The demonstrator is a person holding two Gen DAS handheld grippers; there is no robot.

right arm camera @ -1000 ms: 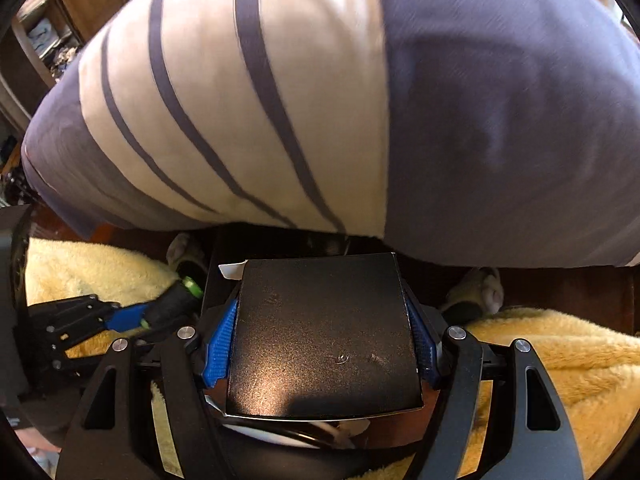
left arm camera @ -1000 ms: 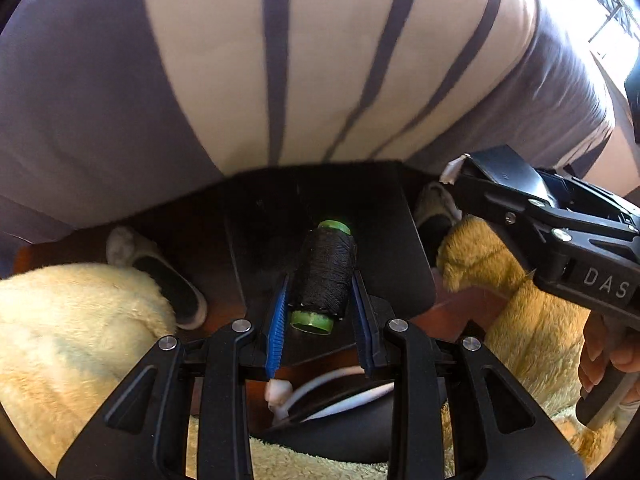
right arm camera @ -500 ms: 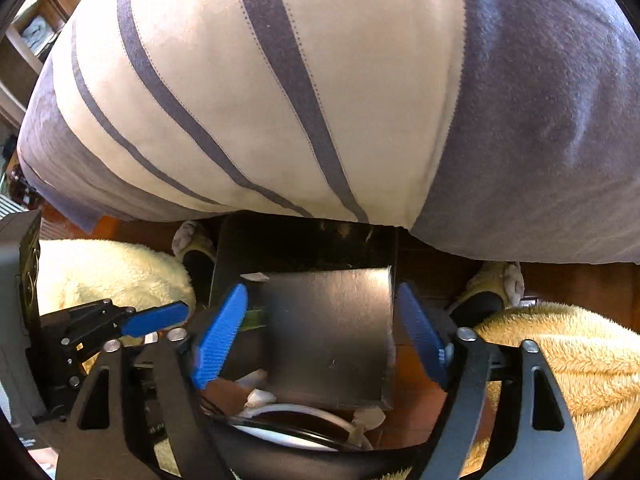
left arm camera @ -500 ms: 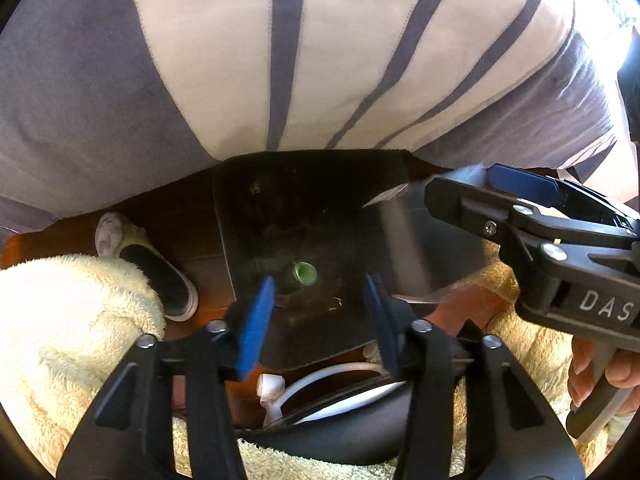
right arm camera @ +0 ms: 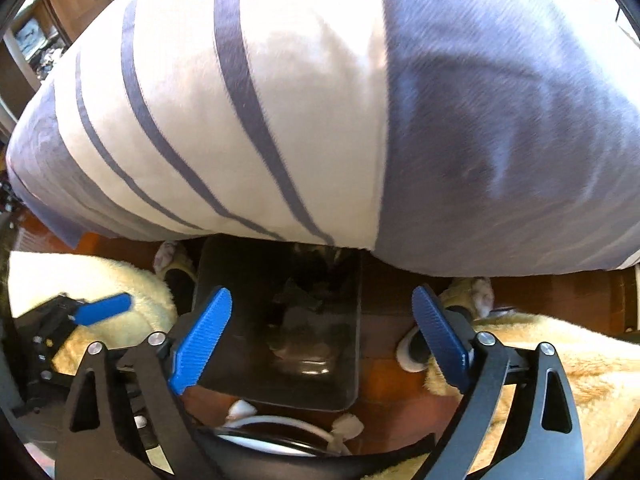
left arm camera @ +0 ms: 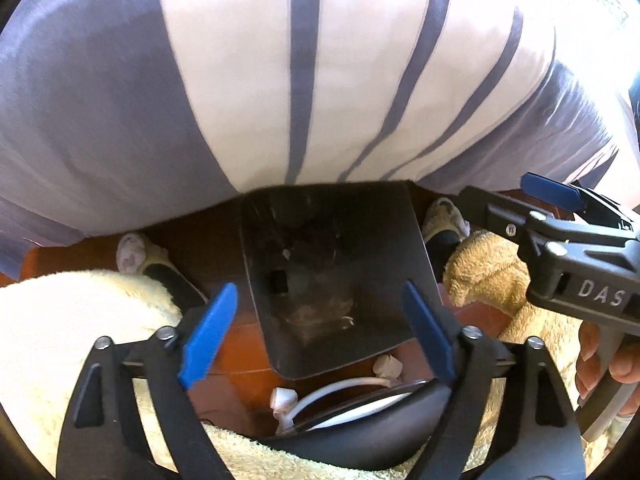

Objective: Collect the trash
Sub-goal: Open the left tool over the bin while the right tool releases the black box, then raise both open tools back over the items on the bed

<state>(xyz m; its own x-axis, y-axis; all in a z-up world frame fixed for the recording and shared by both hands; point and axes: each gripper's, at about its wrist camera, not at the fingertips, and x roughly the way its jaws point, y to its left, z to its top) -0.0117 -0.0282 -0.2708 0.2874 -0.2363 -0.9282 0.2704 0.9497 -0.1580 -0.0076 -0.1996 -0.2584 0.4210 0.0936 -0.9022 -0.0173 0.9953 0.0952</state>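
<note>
Item: dark, glossy rectangular waste bin (left arm camera: 340, 276), open-topped, standing on the reddish-brown wooden floor (left arm camera: 236, 344) directly beneath both tools. Contents: dim, crumpled scraps at the bottom; individual pieces cannot be told apart.

Item: left gripper (left arm camera: 320, 336), black frame, blue pads. Jaws have just been opening and now stand wide, with nothing between them. The black thread spool with green ends held a second ago is gone from the pads, presumably dropped into the bin, though it cannot be picked out there.

Item: right gripper (right arm camera: 326, 340), same build. Jaws have just been opening and are spread wide and empty. The flat black square card it carried a second ago is no longer between the pads; likely in the bin too.

Surroundings: cream fleece blanket (left arm camera: 72, 340) on either side, white cable with plugs (left arm camera: 332, 392) at the near edge, person's striped grey-and-white garment (left arm camera: 280, 80) overhead, slippered feet (left arm camera: 136, 252) flanking the bin.

Status: both pieces judged deposited; both tools free for further trash.
</note>
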